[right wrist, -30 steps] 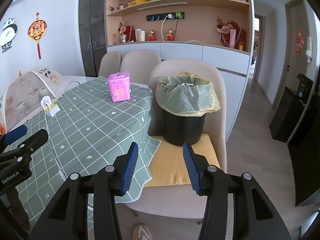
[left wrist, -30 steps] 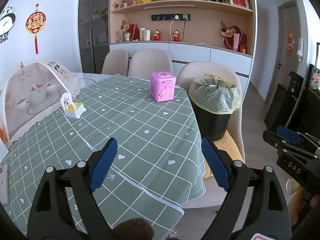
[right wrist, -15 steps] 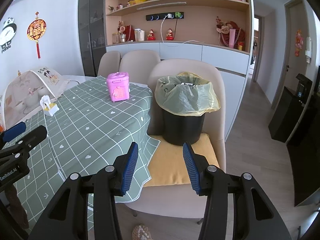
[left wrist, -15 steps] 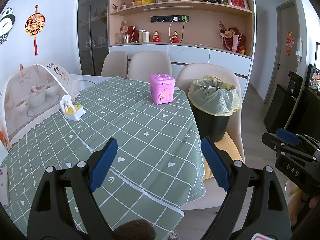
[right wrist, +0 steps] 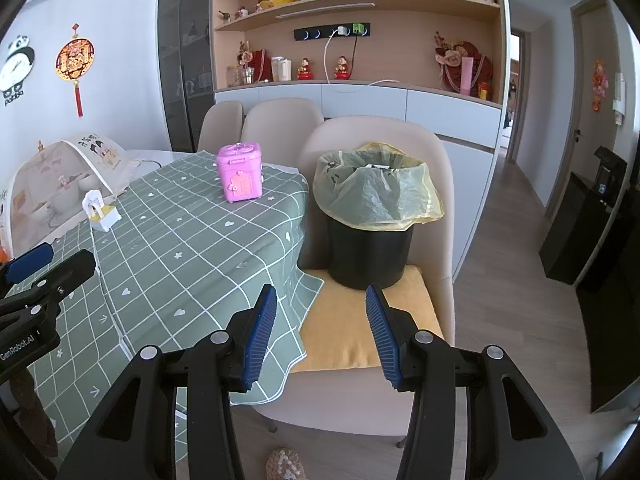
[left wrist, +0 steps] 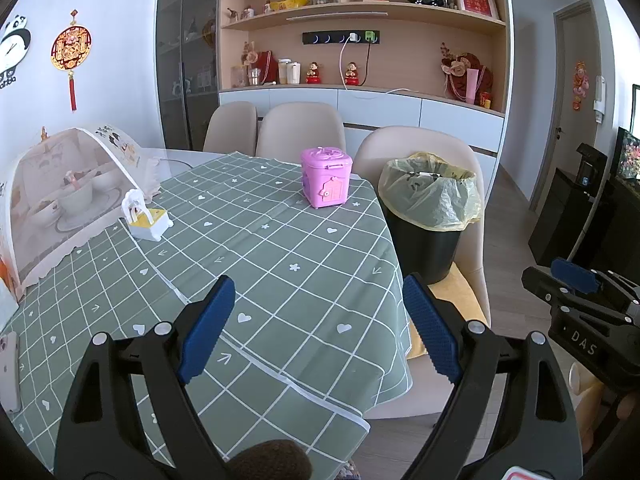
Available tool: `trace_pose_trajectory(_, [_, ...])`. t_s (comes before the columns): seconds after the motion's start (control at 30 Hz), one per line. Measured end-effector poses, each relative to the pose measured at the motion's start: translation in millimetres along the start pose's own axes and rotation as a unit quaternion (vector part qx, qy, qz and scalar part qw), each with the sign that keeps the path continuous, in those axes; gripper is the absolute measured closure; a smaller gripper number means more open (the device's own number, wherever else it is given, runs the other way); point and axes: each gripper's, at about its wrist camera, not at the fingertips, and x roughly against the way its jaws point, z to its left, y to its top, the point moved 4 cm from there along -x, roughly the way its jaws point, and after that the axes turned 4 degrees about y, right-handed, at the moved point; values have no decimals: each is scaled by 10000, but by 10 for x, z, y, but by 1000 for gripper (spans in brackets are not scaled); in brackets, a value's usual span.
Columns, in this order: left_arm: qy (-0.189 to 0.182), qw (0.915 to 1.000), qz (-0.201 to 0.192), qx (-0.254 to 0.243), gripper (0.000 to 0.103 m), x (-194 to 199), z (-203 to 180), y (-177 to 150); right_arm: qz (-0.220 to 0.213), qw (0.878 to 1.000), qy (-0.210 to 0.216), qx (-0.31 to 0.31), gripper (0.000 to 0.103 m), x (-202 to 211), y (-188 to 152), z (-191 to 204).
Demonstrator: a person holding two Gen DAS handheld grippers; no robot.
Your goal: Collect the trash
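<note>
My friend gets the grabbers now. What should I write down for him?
Left gripper: open, empty, over the green tablecloth.
Right gripper: open, empty, above the yellow cushion.
Bin with the yellow bag sits on the chair beside the table.
Pink box and small white holder stand on the tablecloth.
Done: something already lies in the bin.
Left: no loose trash shows here; look around.

tablecloth (left wrist: 280, 272): green, white grid, hearts | box (left wrist: 326, 178) on it: pink | bin (right wrist: 370, 248) beside: black, liner seemingly yellowish
</note>
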Motion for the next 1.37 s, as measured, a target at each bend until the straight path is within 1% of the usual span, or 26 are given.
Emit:
trace_pose_trajectory(0.8, [-29, 10000, 0, -23, 21, -29, -32, 12, -91, 9999, -94, -75, 59, 57, -25, 40])
trace_pose_trajectory(1.03, [-38, 10000, 39, 26, 21, -118, 19, -29, -48, 9999, -93, -49, 59, 22, -46, 89])
trace_pose_trajectory(1.1, [-10, 9999, 105, 53, 21, -167, 45, -55, 3, 10000, -73, -64, 59, -24, -48, 105])
trace_pose_trajectory(1.17, [-2, 9992, 337, 228, 21, -267, 126, -104, 78, 9999, -53, -63, 59, -100, -40, 137])
trace_pose_trajectory(1.23, [14, 9972, 599, 439, 21, -377, 249, -155, 126, 9999, 94, 3, 59, -217, -5, 198])
trace_pose_trajectory(1.27, [105, 9959, 724, 531, 21, -442, 332, -181, 132, 9997, 203, 59, 59, -279, 28, 240])
trace_pose_trajectory(1.3, [350, 9937, 869, 617, 21, -537, 484, -201, 125, 9992, 356, 134, 59, -345, 74, 300])
trace_pose_trajectory(1.33, [536, 9915, 946, 719, 21, -609, 633, -212, 105, 9972, 703, 249, 59, -448, 159, 419])
trace_pose_trajectory(1.37, [763, 9881, 1006, 883, 19, -684, 822, -215, 62, 9935, 1069, 389, 59, -523, 229, 530])
